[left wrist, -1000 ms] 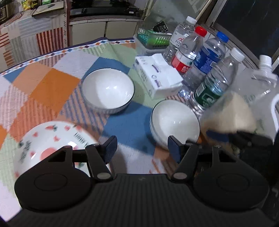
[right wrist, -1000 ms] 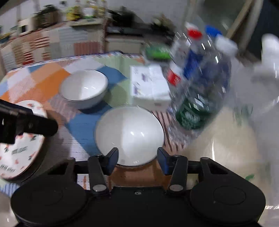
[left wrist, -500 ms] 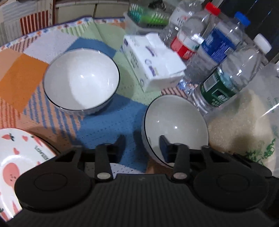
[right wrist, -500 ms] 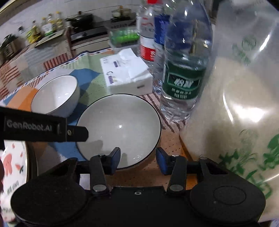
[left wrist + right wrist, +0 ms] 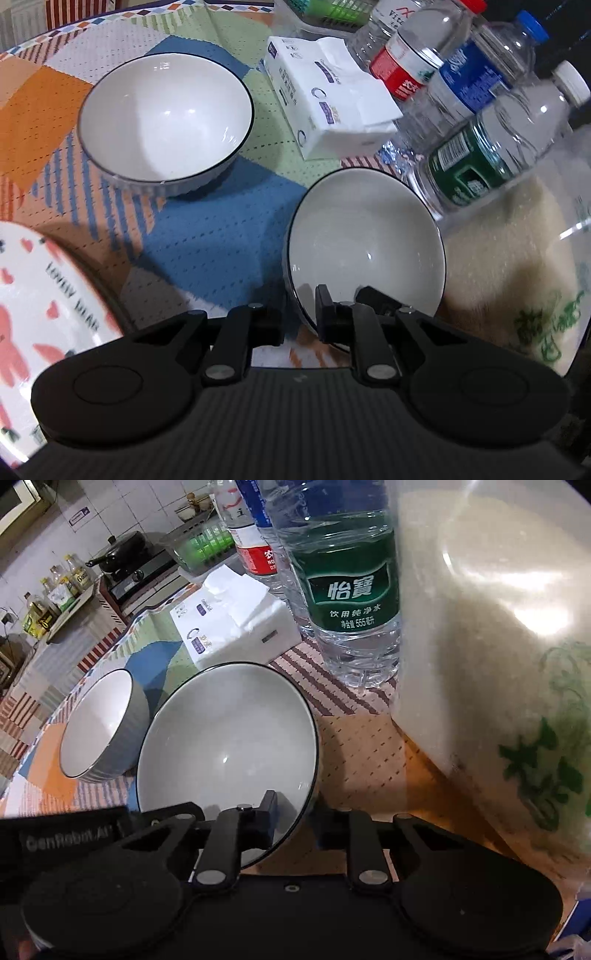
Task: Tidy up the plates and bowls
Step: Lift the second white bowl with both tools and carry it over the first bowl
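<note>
Two white bowls with dark rims sit on a patchwork tablecloth. The near bowl (image 5: 365,236) (image 5: 229,731) looks tipped. My left gripper (image 5: 300,319) is shut on its near-left rim, one finger inside and one outside. My right gripper (image 5: 295,823) straddles the near-right rim of the same bowl. Its jaws are closing, with slim gaps still showing beside the rim. The far bowl (image 5: 166,114) (image 5: 98,723) stands free behind and to the left. A white plate with pink prints (image 5: 37,295) lies at the left. The left gripper's body (image 5: 66,838) shows at the lower left of the right wrist view.
A tissue pack (image 5: 328,107) lies behind the near bowl. Several water bottles (image 5: 480,155) stand close at its right, the green-labelled one (image 5: 351,598) nearest. A large clear bag of rice (image 5: 498,646) crowds the right side. A green basket (image 5: 332,11) sits at the back.
Both grippers came down onto the near bowl. The left jaws went from wide to clamped on its rim. The right gripper rolled and its jaws narrowed around the rim.
</note>
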`<state>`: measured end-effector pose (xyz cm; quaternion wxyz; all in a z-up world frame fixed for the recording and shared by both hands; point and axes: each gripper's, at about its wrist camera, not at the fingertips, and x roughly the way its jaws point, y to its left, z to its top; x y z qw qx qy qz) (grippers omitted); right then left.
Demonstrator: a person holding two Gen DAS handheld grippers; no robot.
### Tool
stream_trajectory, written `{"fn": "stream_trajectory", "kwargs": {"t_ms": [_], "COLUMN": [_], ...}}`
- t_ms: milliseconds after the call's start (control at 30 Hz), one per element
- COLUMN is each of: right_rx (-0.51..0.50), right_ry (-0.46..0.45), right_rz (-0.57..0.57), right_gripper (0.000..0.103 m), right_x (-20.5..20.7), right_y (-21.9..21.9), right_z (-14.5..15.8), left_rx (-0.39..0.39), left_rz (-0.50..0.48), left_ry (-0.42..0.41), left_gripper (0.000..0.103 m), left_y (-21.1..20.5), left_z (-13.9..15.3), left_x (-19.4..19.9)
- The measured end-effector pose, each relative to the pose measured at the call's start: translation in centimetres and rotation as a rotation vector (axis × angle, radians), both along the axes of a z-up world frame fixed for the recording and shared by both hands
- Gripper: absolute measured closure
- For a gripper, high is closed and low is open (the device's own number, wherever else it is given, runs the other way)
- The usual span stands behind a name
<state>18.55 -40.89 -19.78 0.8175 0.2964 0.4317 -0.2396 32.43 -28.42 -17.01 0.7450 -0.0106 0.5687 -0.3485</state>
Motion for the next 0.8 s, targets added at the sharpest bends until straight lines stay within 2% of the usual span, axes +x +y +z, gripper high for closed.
{"fn": "stream_trajectory", "kwargs": {"t_ms": [167,333,433,567,800], "right_rx": [-0.045,0.035,0.038,0.001,0.011], "right_ry": [-0.008,-0.022,-0.016,-0.008,-0.035], "right_rz": [0.091,0.139,0.193,0.253,0.345], "right_gripper": [0.081,0.081,0.081,0.081,0.081], "right_x": [-0.9,-2.1,-2.7,-3.7,-6.6], "right_y": [1.5,2.3,3.6,5.8,9.3], "right_z": [1.9,3.7,4.6,6.3,9.3], "left_rx": [0.012,0.062,0.102,0.067,0.035], "left_rz": [0.034,0.042,0.035,0.058,0.117], "left_ry": [0.030,0.017,0.024,0.056,0.078], "left_gripper": [0.089,0.088,0.088,0.088,0.088], "left_y": [2.2,4.3,5.6,8.6,14.4], "left_z": [1.9,4.3,5.4,6.6,8.8], "left_x": [-1.1,-2.9,-3.9,-5.4,-8.9]}}
